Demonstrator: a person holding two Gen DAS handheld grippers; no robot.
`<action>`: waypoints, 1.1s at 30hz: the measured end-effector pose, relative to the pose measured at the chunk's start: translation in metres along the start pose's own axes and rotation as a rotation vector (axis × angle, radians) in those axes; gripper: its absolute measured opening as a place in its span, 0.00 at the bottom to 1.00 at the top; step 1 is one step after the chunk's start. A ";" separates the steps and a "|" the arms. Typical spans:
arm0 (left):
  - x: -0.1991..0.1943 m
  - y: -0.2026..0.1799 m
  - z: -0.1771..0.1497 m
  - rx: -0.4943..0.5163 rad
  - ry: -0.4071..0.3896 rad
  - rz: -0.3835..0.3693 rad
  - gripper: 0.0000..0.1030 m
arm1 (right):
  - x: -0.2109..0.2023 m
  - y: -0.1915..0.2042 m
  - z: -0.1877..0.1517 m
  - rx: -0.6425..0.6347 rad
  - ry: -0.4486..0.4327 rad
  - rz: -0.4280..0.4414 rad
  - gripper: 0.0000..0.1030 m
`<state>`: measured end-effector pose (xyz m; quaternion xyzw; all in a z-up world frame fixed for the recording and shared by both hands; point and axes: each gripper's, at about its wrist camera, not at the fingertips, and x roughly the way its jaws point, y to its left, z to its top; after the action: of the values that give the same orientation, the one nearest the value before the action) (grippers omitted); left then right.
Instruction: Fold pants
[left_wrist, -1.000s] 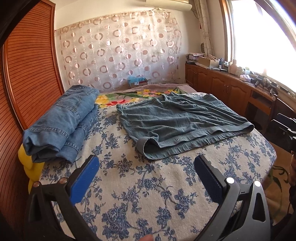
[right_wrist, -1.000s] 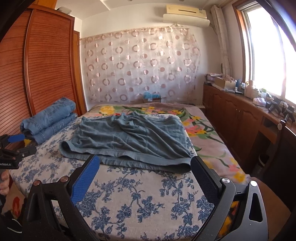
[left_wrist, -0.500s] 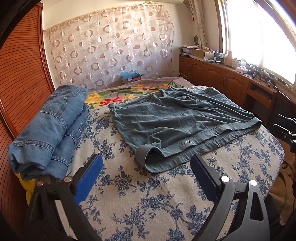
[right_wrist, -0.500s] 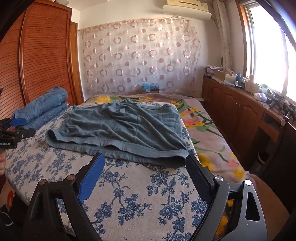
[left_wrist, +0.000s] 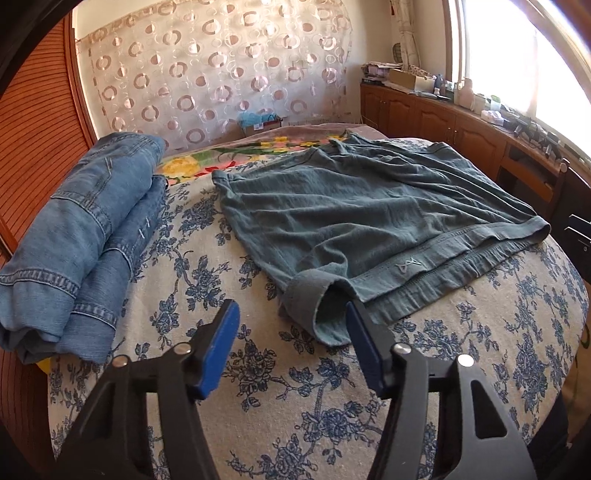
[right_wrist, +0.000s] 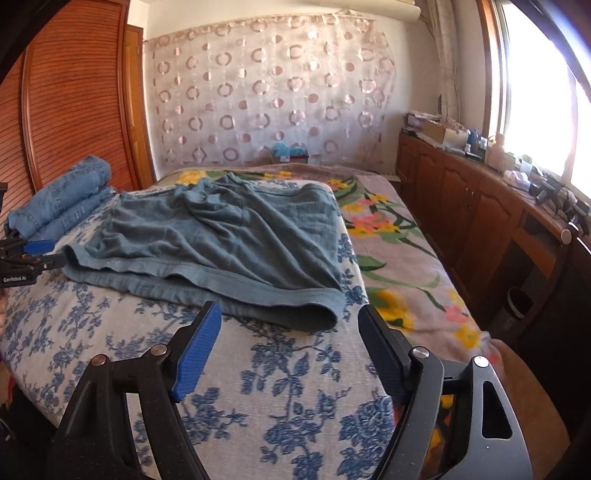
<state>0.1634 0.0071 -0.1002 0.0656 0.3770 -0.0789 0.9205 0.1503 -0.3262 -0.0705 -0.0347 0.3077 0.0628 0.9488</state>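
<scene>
Teal-grey pants (left_wrist: 369, 214) lie spread flat on the bed, with the waistband along the near edge. My left gripper (left_wrist: 291, 314) is low over the sheet at the waistband's rolled left corner (left_wrist: 314, 310). Its jaws are closing, the corner sits between the blue pads, and they do not press on it. My right gripper (right_wrist: 290, 314) is at the pants' (right_wrist: 229, 236) right waistband corner (right_wrist: 317, 314). Its jaws are closing too, with the corner just ahead between the fingertips and not pinched. The left gripper (right_wrist: 29, 251) also shows at the left edge of the right wrist view.
Folded blue jeans (left_wrist: 81, 236) are stacked at the bed's left side beside a wooden slatted wardrobe (left_wrist: 33, 129). The blue-flowered sheet (left_wrist: 295, 387) covers the near part of the bed. A wooden cabinet (right_wrist: 461, 206) with clutter on top runs along the right under the window.
Both grippers have moved forward and down towards the waistband's near corners. Their jaws have narrowed, the left more than the right. The pants have not moved.
</scene>
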 end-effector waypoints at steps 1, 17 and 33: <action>0.001 0.001 0.000 -0.005 0.002 -0.001 0.51 | 0.002 -0.003 0.000 -0.002 0.006 -0.004 0.72; 0.016 0.006 0.000 -0.017 0.040 -0.047 0.16 | 0.037 -0.030 0.000 -0.001 0.132 -0.027 0.16; -0.031 0.021 0.002 -0.074 -0.079 -0.086 0.03 | 0.023 -0.020 0.007 -0.002 0.104 0.055 0.00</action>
<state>0.1468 0.0303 -0.0758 0.0120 0.3455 -0.1069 0.9322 0.1753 -0.3435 -0.0779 -0.0303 0.3574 0.0873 0.9294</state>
